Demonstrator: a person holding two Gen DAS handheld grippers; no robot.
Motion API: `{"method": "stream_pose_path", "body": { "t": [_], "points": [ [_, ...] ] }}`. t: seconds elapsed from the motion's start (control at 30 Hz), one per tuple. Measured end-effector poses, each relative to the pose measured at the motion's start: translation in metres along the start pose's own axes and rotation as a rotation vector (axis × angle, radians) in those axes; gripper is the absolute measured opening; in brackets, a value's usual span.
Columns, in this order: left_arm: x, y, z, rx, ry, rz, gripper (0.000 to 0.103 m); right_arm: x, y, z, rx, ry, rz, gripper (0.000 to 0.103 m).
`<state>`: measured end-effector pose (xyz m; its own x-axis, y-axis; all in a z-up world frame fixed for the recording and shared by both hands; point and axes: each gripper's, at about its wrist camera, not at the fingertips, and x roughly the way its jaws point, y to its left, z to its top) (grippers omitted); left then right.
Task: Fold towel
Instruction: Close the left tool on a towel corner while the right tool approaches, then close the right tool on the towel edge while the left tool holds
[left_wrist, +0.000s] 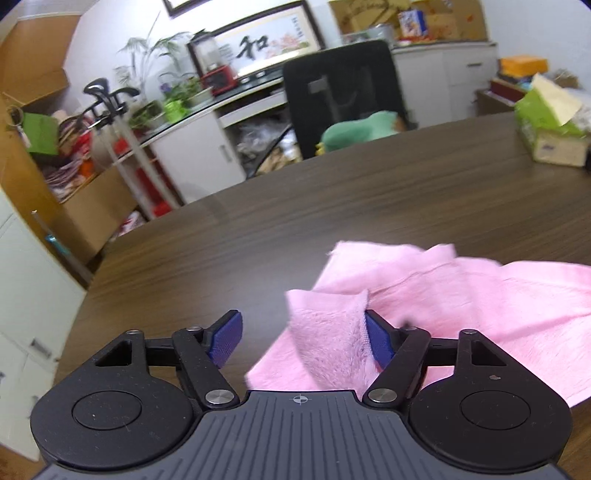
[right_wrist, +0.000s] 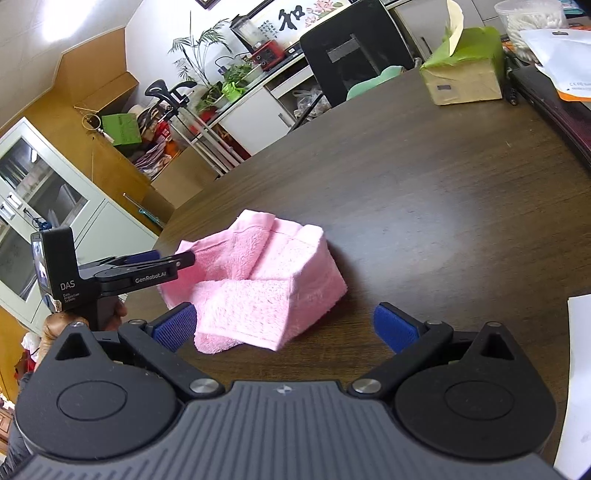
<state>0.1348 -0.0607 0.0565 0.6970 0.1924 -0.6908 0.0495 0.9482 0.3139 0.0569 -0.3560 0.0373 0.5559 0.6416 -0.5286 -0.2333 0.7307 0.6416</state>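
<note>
A pink towel (right_wrist: 266, 280) lies loosely bunched on the dark wooden table (right_wrist: 424, 192); it also shows in the left wrist view (left_wrist: 443, 295). My left gripper (left_wrist: 303, 336) is open, with a raised fold of the towel resting against its right blue pad (left_wrist: 378, 341); the left pad is apart from the cloth. In the right wrist view the left gripper (right_wrist: 162, 256) sits at the towel's left edge. My right gripper (right_wrist: 284, 328) is open and empty, just in front of the towel's near edge, with its left pad (right_wrist: 173, 326) beside the cloth.
A green tissue box (right_wrist: 465, 70) stands at the far right of the table, with a dark laptop-like item (right_wrist: 550, 107) and white paper (right_wrist: 580, 369) along the right edge. A black office chair (left_wrist: 340, 92) stands behind the table. Cabinets and clutter fill the left.
</note>
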Motion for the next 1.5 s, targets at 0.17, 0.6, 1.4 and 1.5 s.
{"method": "stream_pose_path", "body": {
  "t": [0.17,0.6,1.4,1.5],
  "points": [
    [0.0,0.011,-0.01,-0.057,0.013,-0.028,0.078,-0.003,0.001,-0.001,-0.007,0.0,0.003,0.103],
    [-0.003,0.017,-0.015,-0.127,-0.016,-0.018,0.027,0.01,0.008,-0.005,-0.05,0.039,-0.019,0.103],
    [0.0,0.067,-0.058,-0.47,-0.049,-0.315,0.001,0.021,0.008,0.003,-0.047,-0.042,0.017,0.103],
    [0.003,0.071,-0.064,-0.497,-0.047,-0.343,0.001,0.029,0.006,0.006,-0.026,-0.056,-0.034,0.089]
  ]
}}
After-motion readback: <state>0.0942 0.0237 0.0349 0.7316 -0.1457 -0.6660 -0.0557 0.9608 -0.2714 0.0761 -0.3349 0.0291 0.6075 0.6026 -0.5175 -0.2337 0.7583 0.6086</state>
